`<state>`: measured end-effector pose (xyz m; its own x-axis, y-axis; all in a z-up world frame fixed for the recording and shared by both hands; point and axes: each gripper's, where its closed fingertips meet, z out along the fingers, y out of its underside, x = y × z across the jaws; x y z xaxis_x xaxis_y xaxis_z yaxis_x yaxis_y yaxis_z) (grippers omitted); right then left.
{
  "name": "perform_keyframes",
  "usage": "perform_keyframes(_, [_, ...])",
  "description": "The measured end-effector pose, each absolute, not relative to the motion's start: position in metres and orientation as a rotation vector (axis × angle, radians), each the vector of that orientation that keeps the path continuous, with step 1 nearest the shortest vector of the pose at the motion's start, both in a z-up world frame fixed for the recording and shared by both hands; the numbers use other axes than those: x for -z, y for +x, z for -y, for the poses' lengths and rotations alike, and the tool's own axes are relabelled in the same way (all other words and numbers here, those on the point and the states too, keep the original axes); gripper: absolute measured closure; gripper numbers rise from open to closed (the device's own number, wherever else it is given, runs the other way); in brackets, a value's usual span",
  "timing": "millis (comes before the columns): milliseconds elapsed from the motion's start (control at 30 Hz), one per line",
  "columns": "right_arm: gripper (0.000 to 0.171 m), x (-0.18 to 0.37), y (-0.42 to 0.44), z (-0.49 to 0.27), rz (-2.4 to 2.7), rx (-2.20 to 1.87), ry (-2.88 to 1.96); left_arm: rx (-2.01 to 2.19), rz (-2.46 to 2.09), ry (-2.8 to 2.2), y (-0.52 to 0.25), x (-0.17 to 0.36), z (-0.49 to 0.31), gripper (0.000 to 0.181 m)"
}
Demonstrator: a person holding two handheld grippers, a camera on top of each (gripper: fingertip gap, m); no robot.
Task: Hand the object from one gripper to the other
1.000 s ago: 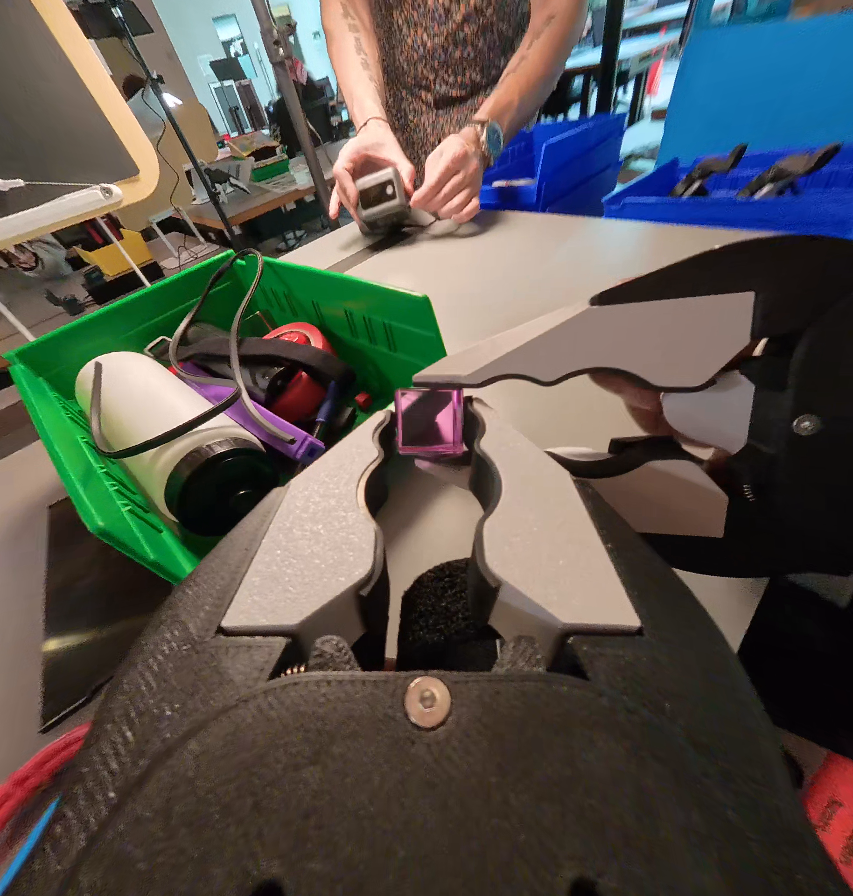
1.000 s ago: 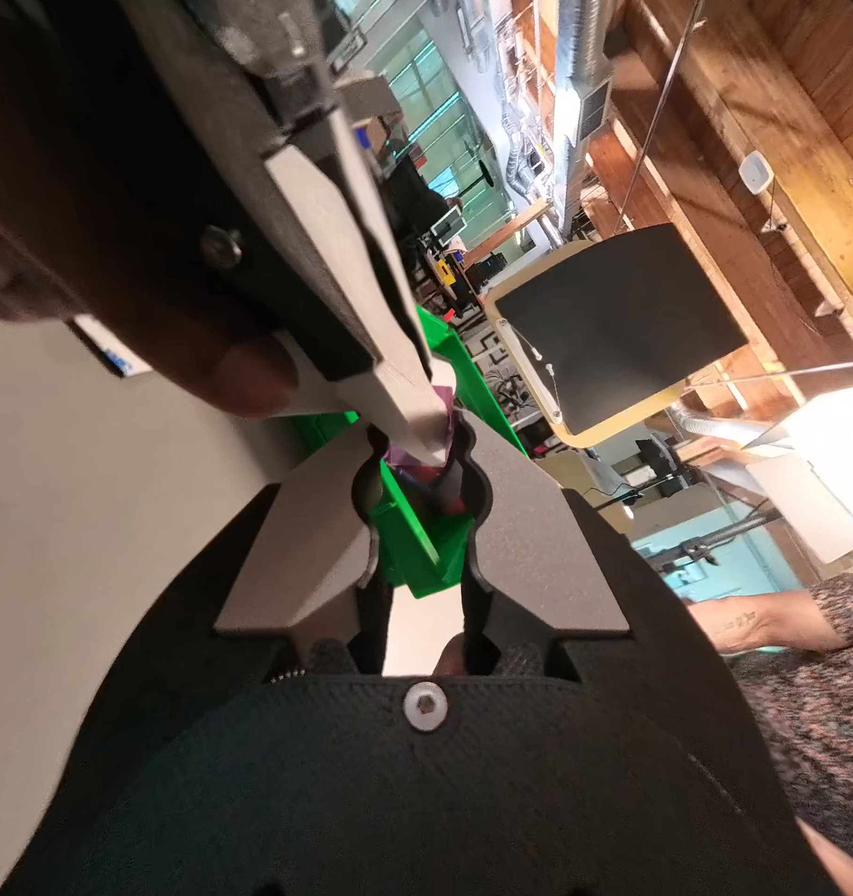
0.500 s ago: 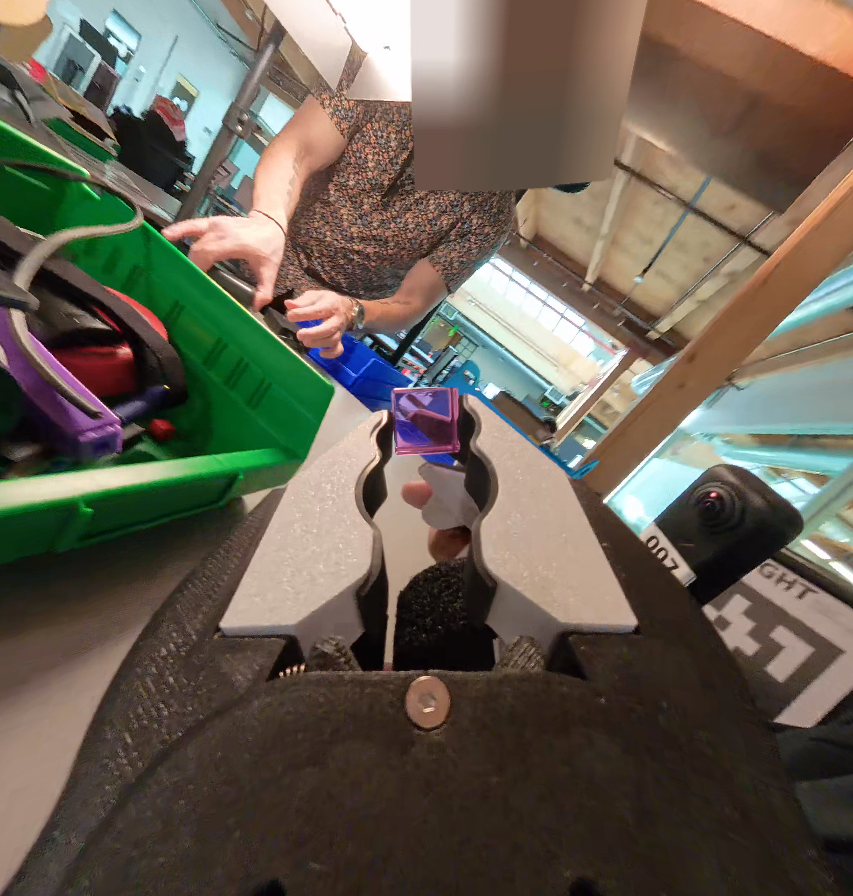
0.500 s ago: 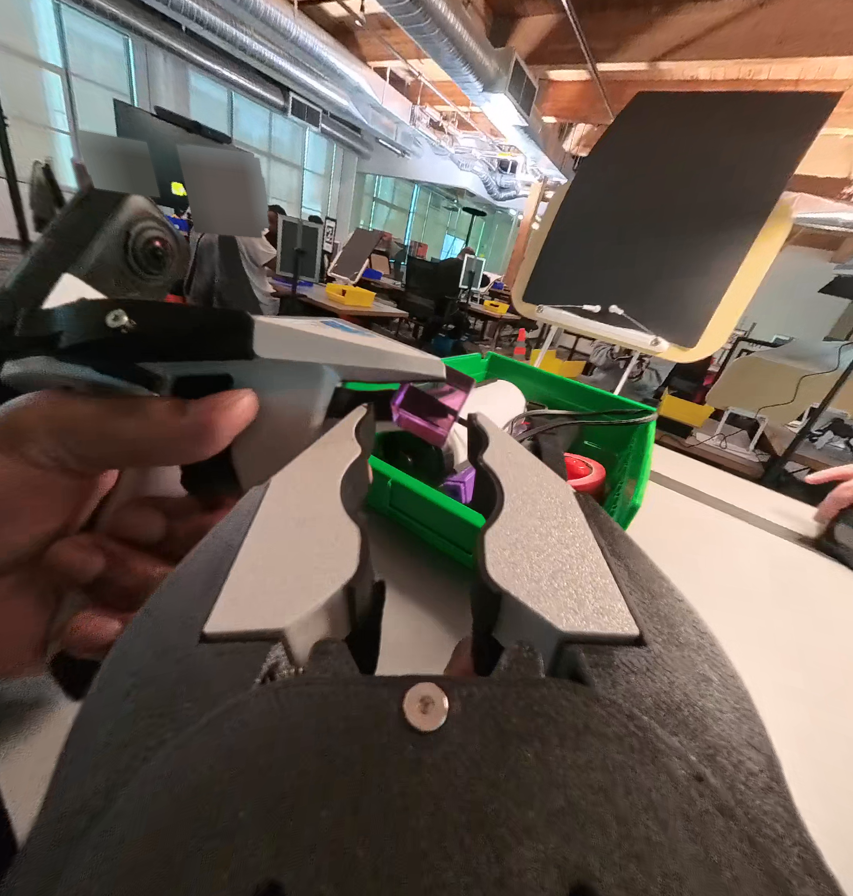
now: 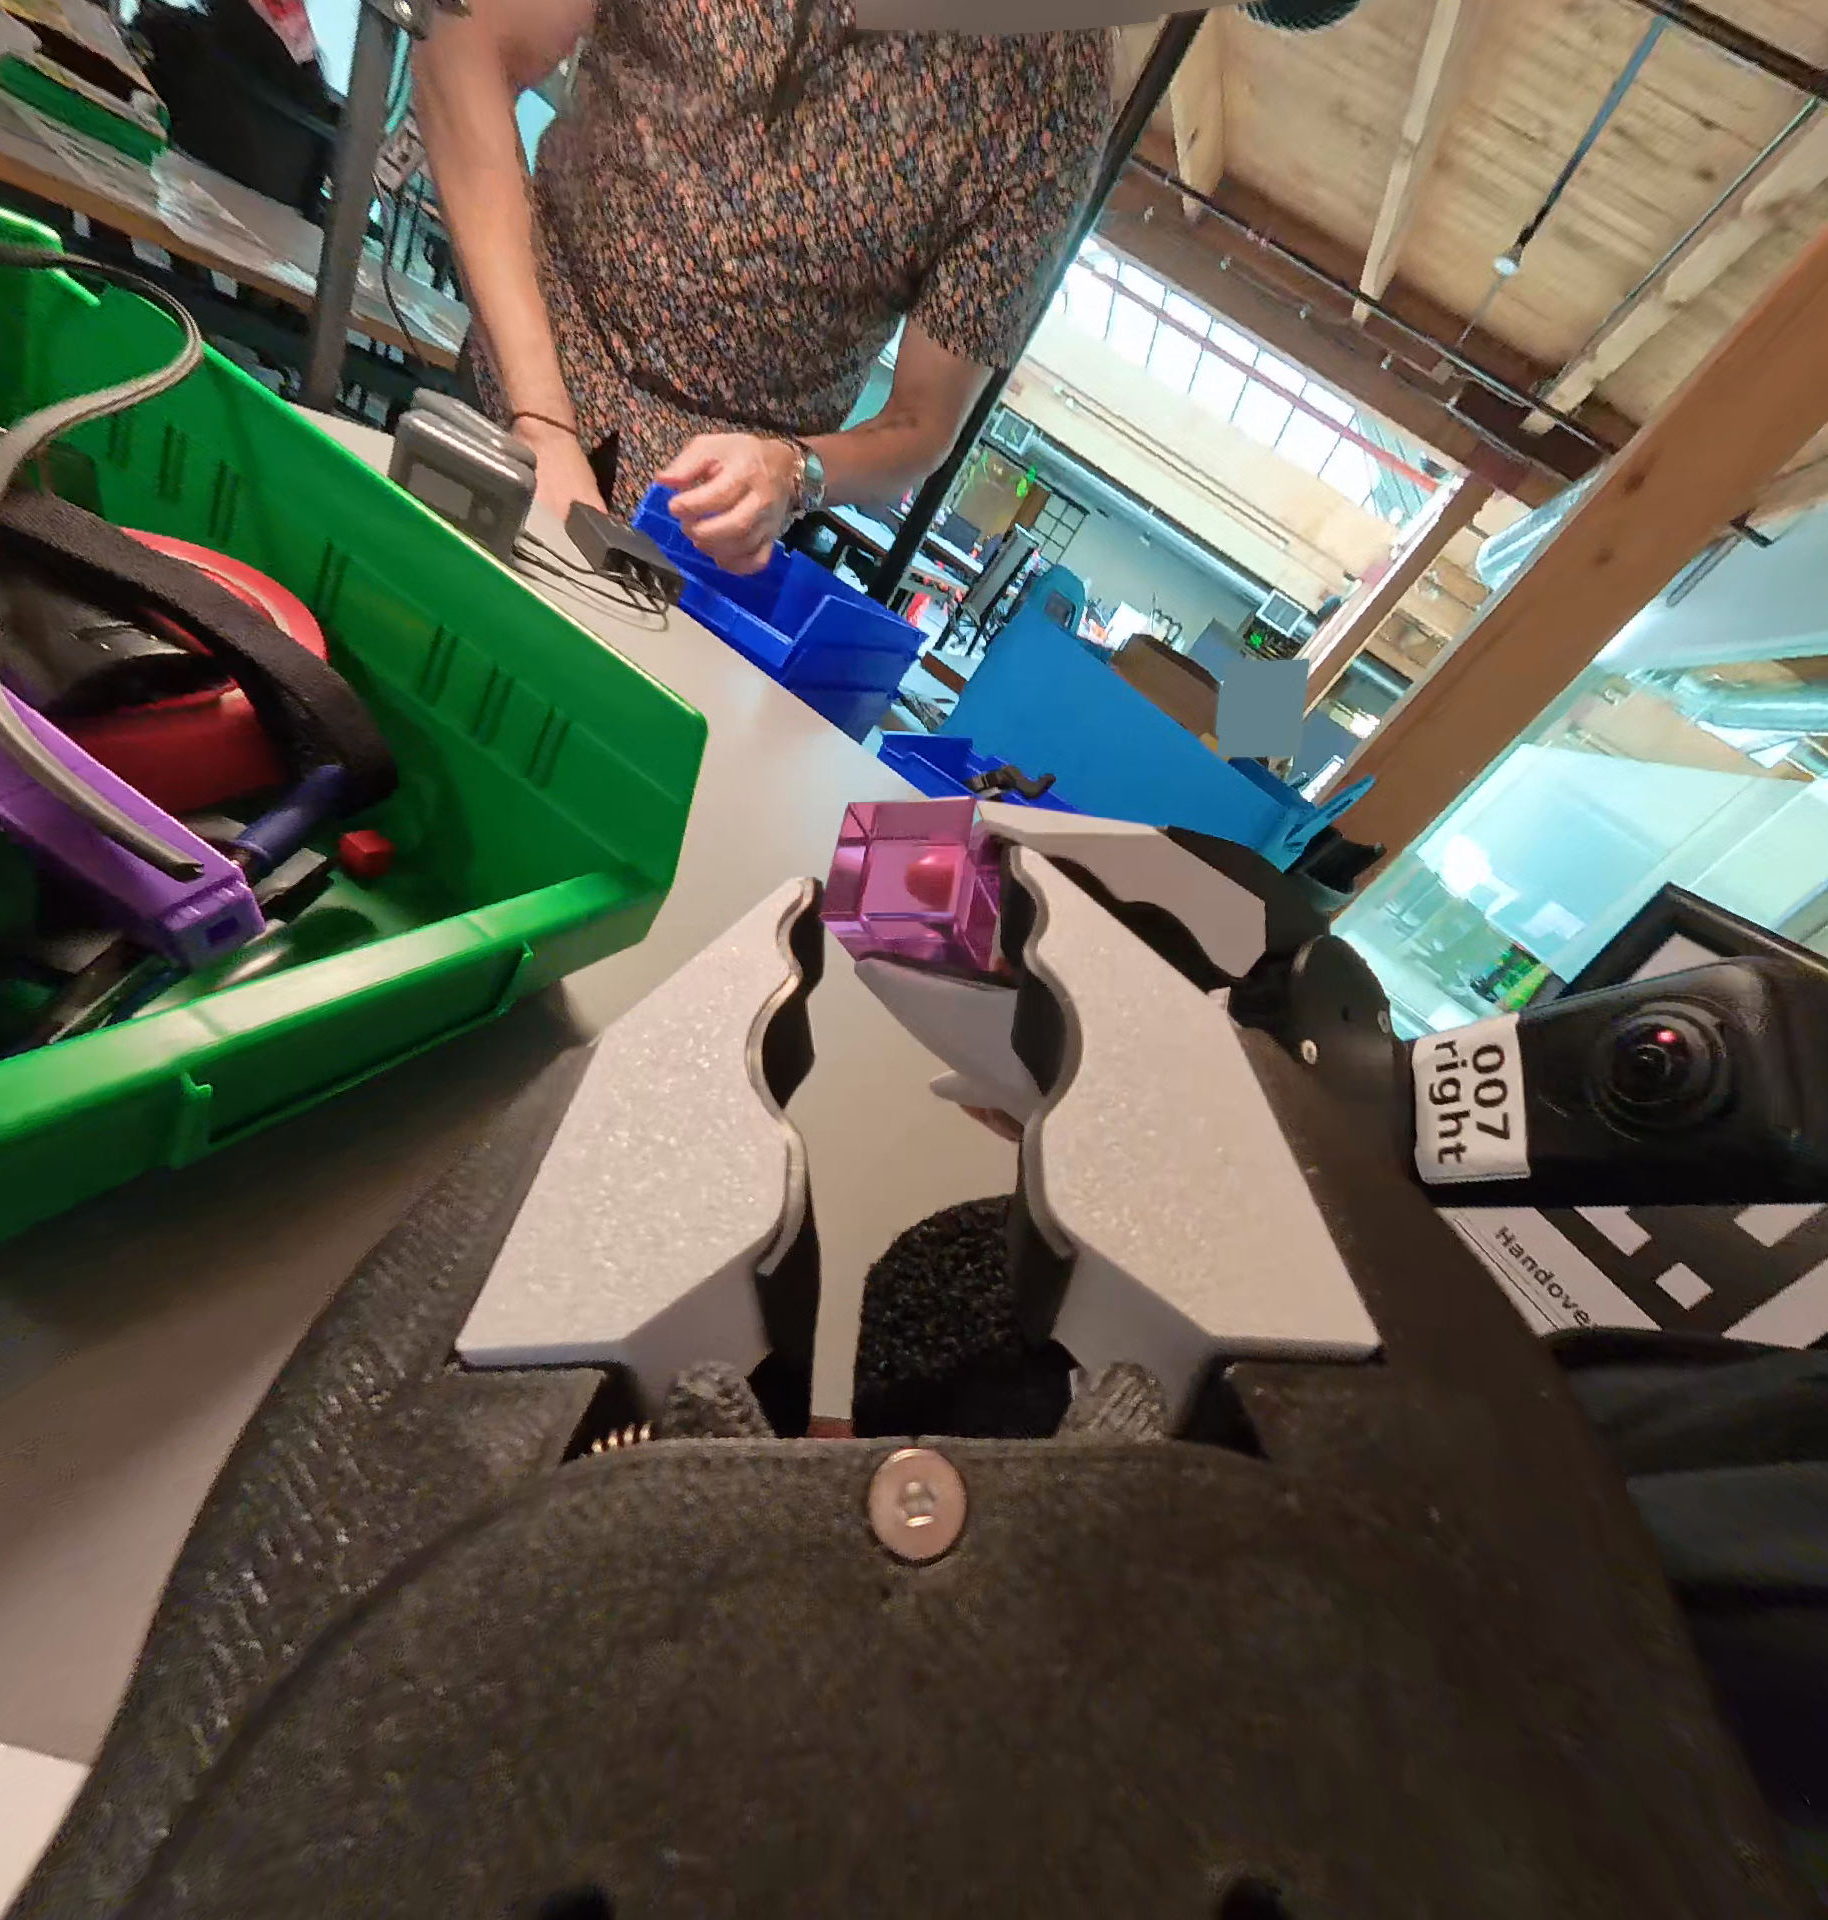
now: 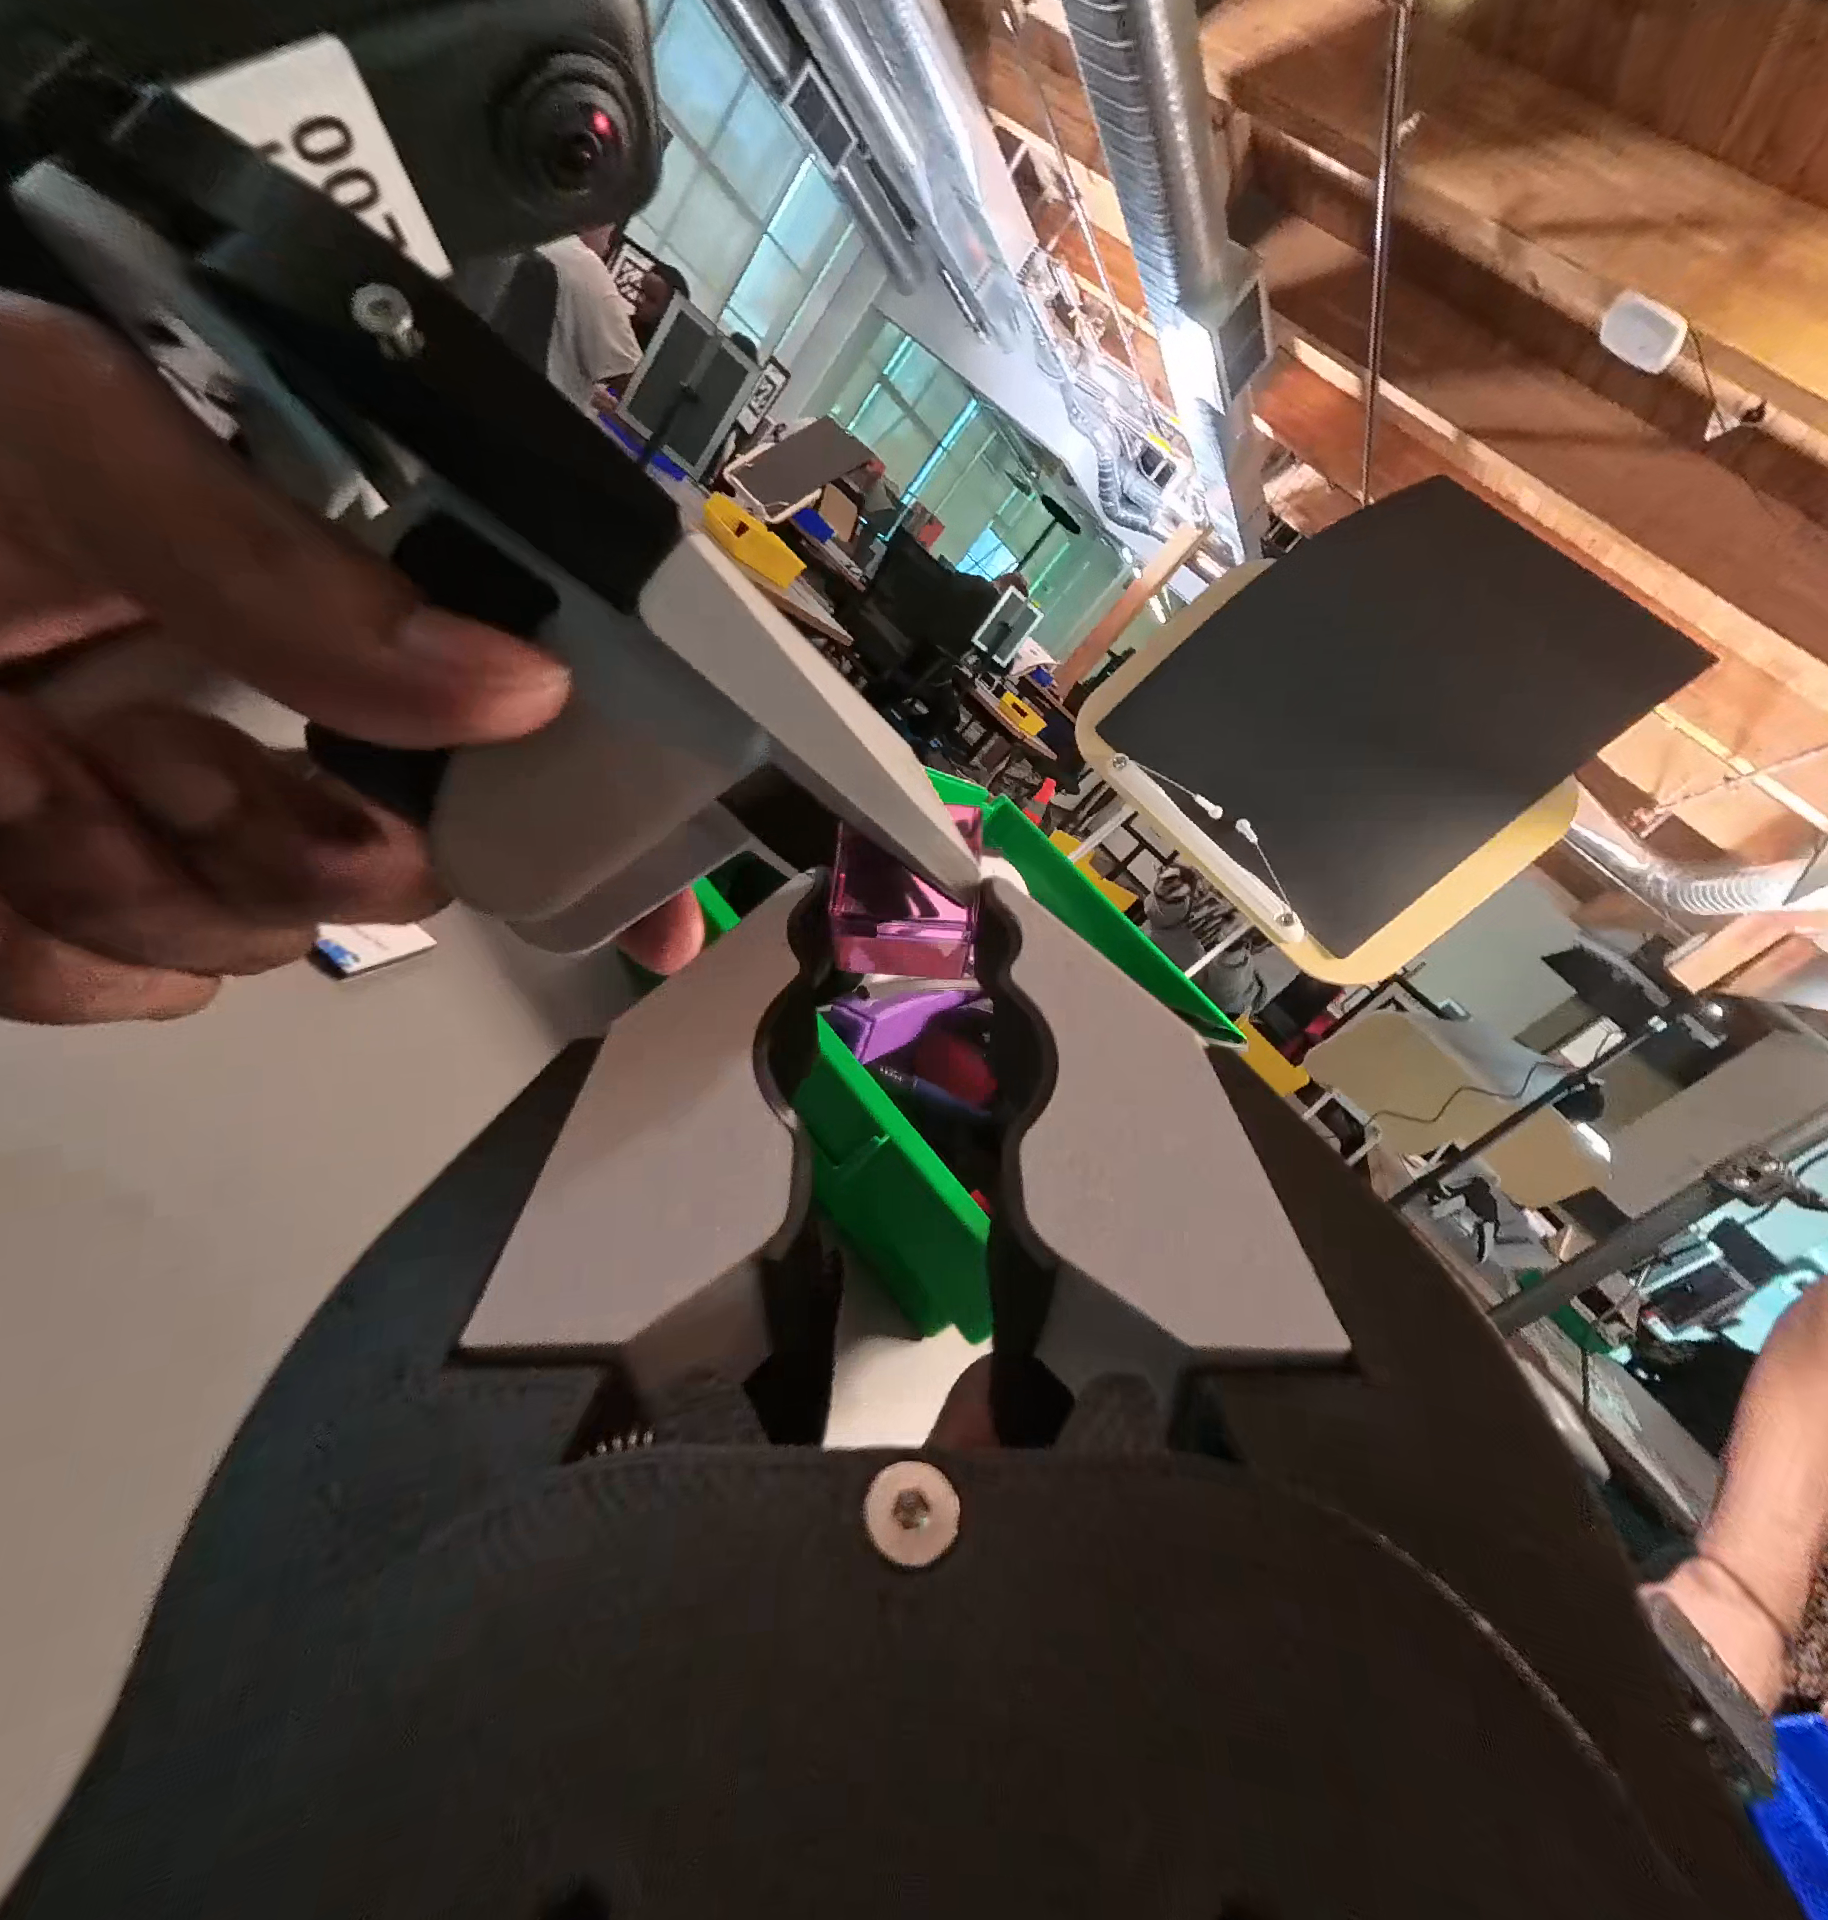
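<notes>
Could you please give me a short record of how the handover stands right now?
object: pink see-through cube, held in the air
right gripper: shut on the cube
left gripper: fingers on both sides of the cube; firm grip cannot be told
stage: both grippers meet at the cube, at right angles
nearby: green bin of tools on the grey table
background: a person at a blue bin

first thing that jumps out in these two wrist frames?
The translucent purple cube, held above the grey table at the crossed tips of both grippers: the right gripper is clamped on it, while the left gripper has a visible gap beside the cube. Next is the bright green bin of cables and tools at left, with a person in a patterned top handling a blue bin behind it.
</notes>
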<state>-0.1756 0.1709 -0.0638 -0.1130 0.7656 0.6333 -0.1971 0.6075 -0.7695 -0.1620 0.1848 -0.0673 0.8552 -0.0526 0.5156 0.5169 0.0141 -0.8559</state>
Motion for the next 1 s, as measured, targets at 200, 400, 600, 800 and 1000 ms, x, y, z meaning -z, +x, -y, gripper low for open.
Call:
perform_keyframes(200, [0.136,0.06,-0.175,-0.174,1.43,-0.97,-0.567,0.601,0.445,-1.389,-0.165,0.064,-0.185,0.15])
perform_keyframes(400, [0.125,0.055,-0.175,-0.179,1.372,-1.106,-0.665,0.861,0.577,-1.168,-0.175,0.054,-0.18,0.151])
perform_keyframes(600, [0.14,0.054,-0.174,-0.176,1.365,-0.99,-0.568,0.996,0.597,-1.176,-0.157,0.062,-0.192,0.151])
perform_keyframes(800, [0.141,0.058,-0.175,-0.179,1.448,-0.94,-0.516,0.907,0.559,-1.27,-0.159,0.064,-0.192,0.148])
perform_keyframes(1000, [0.141,0.066,-0.172,-0.172,1.619,-0.934,-0.375,0.783,0.488,-1.448,-0.158,0.072,-0.19,0.129])
